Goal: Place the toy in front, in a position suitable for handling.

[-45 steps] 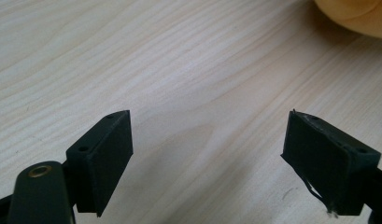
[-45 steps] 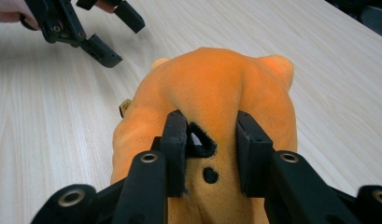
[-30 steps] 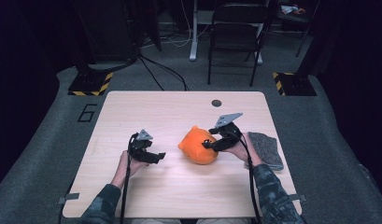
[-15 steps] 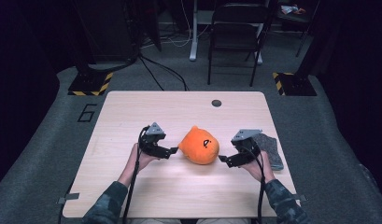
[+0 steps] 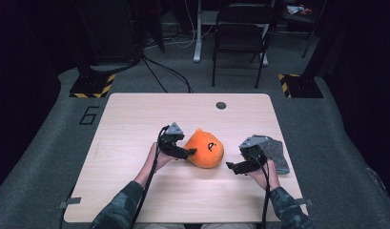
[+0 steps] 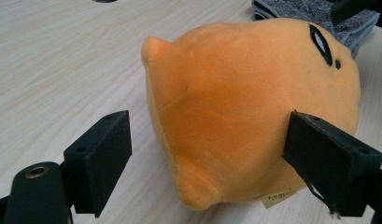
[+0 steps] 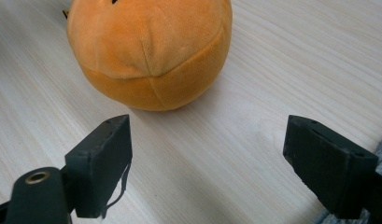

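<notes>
Left hand-held gripper [image 5: 190,151] straddles the orange plush [image 5: 206,149].

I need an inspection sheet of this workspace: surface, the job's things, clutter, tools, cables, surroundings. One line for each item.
Surface: light wooden table, with a small dark round spot near its far edge.
Job's things: orange plush toy lying near the table's middle, a small label at its bottom seam.
Clutter: folded grey cloth near the right edge.
Tools: left tool open, its jaws on either side of the toy, not pressing it; right tool open, apart from the toy, over bare wood beside the cloth.
Cables: one black cable trails from each tool toward the person; more cables lie on the floor beyond the table.
Surroundings: dark room, grey carpet, black chair, yellow-black striped bases.
</notes>
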A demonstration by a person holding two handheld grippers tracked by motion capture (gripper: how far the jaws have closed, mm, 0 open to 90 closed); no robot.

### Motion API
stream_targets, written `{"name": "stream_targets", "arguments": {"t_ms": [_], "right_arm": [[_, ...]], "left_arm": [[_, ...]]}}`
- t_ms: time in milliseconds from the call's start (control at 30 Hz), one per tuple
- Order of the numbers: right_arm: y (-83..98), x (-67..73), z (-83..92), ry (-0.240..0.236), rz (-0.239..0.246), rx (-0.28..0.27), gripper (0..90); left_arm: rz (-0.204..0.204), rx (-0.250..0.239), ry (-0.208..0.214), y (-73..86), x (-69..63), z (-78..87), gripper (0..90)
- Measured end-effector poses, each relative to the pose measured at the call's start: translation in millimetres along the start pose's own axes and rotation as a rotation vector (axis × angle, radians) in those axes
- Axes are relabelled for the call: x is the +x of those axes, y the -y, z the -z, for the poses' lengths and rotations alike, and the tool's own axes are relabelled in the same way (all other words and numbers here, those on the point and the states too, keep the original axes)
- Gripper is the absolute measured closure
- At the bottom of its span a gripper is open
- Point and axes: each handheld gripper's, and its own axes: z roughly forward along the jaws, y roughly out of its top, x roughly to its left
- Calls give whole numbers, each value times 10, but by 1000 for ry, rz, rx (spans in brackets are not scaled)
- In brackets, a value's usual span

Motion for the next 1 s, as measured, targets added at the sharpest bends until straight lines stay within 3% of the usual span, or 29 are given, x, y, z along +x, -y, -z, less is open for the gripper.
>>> {"name": "stream_targets", "arguments": {"t_ms": [167, 233, 433, 467, 533, 633, 767, 900, 1000], "right_arm": [[9, -24, -17, -1, 9, 6, 148], [12, -22, -24, -1, 9, 12, 148], [16, -20, -33, 3, 13, 27, 149], [16, -27, -35, -2, 14, 29, 149], [16, -34, -36, -3, 14, 36, 150], [17, -31, -40, 4, 14, 32, 150], [15, -39, -31, 4, 10, 36, 149], [10, -47, -14, 14, 2, 31, 149], [15, -42, -16, 13, -8, 37, 149]], "left_arm": [[20, -15, 29, 7, 8, -31, 194], [26, -9, 54, 16, 0, -43, 305], [-24, 1, 42, 50, -56, -68, 514], [-28, -2, 37, 58, -68, -72, 514], [-50, 4, 25, 59, -96, -73, 633], [-50, -9, 6, 58, -129, -63, 693], [-31, -31, -12, 41, -148, -11, 719], [-7, -73, -88, -1, -231, 85, 717], [5, -95, -121, -7, -250, 126, 716]]}}
